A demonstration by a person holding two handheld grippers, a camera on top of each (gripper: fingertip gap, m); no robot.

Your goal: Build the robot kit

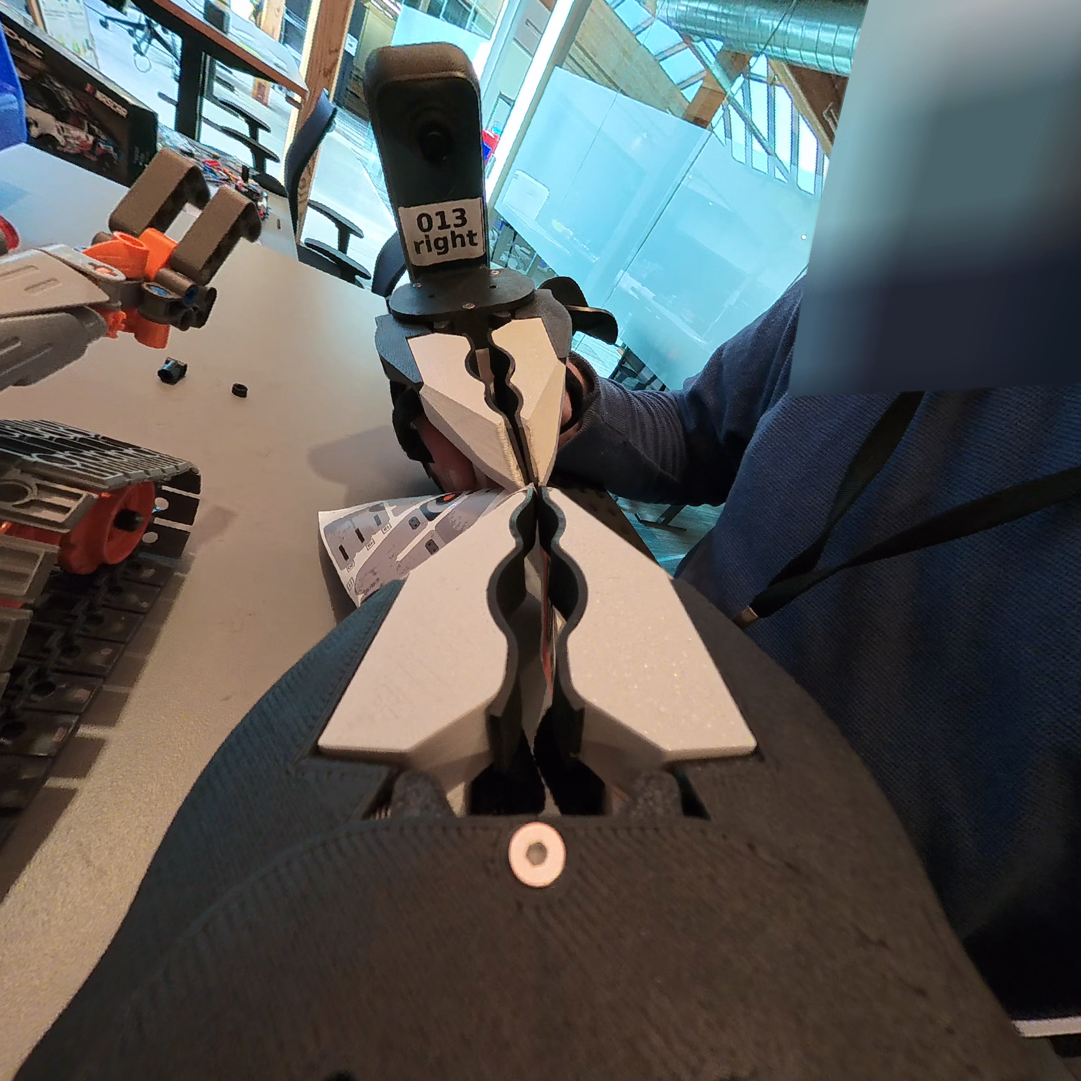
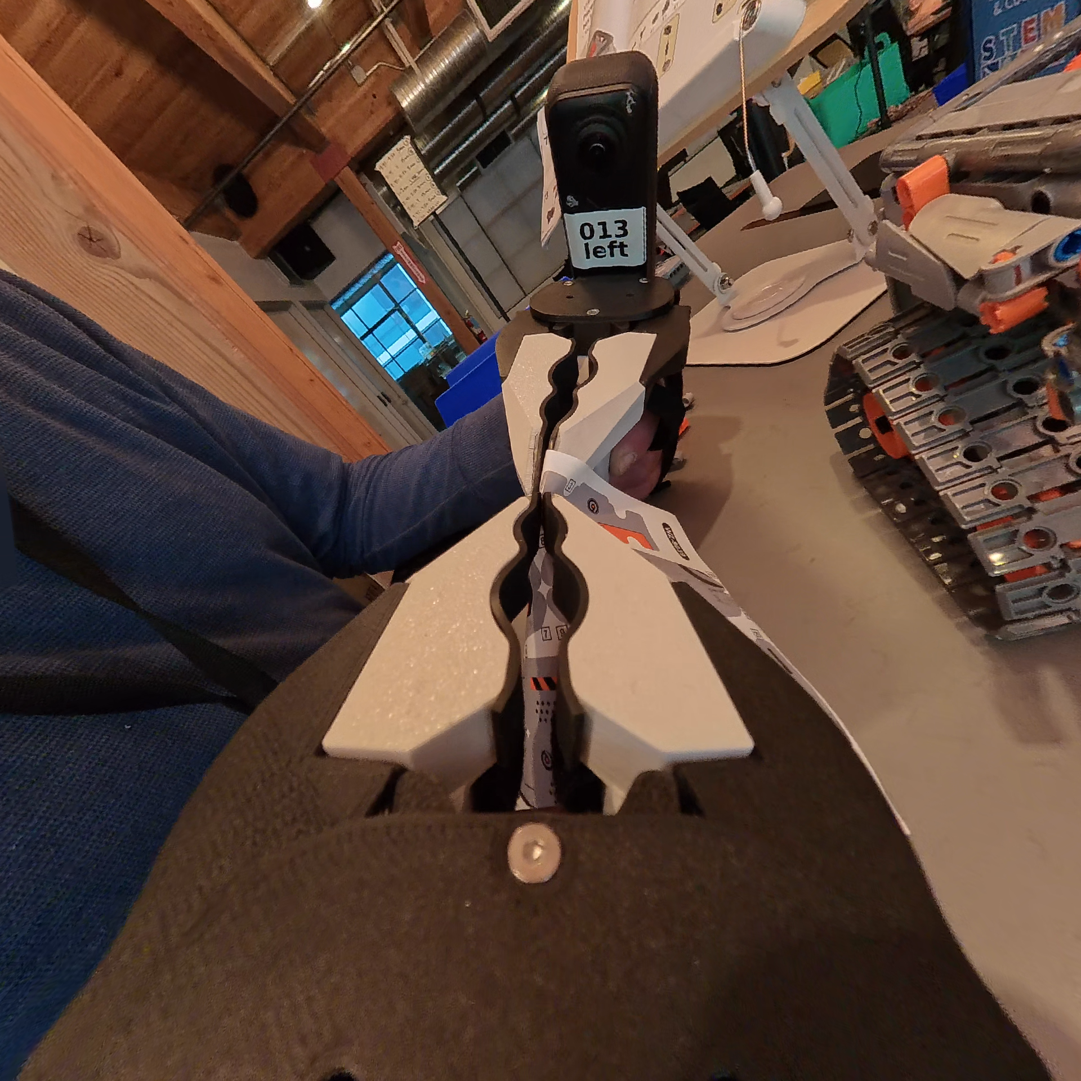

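Observation:
My left gripper (image 1: 535, 492) and my right gripper (image 2: 541, 497) point at each other, tip to tip, just above the grey table (image 1: 263, 456). Both are shut on the same printed sheet (image 1: 398, 535) with grey, white and orange shapes. In the left wrist view the right gripper (image 1: 529, 475) comes in from above, held by a hand. In the right wrist view the sheet (image 2: 643, 541) runs between my right fingers and fans out to the right. The left gripper (image 2: 544, 463) pinches its white far corner.
A grey and orange brick-built tracked vehicle (image 1: 88, 526) stands on the table beside the grippers, also in the right wrist view (image 2: 965, 468). Two small black parts (image 1: 172, 369) lie near it. A white stand (image 2: 766, 292) is behind. A person's blue sleeve (image 2: 292, 479) is close. Left and right tips are no more than a few centimetres apart.

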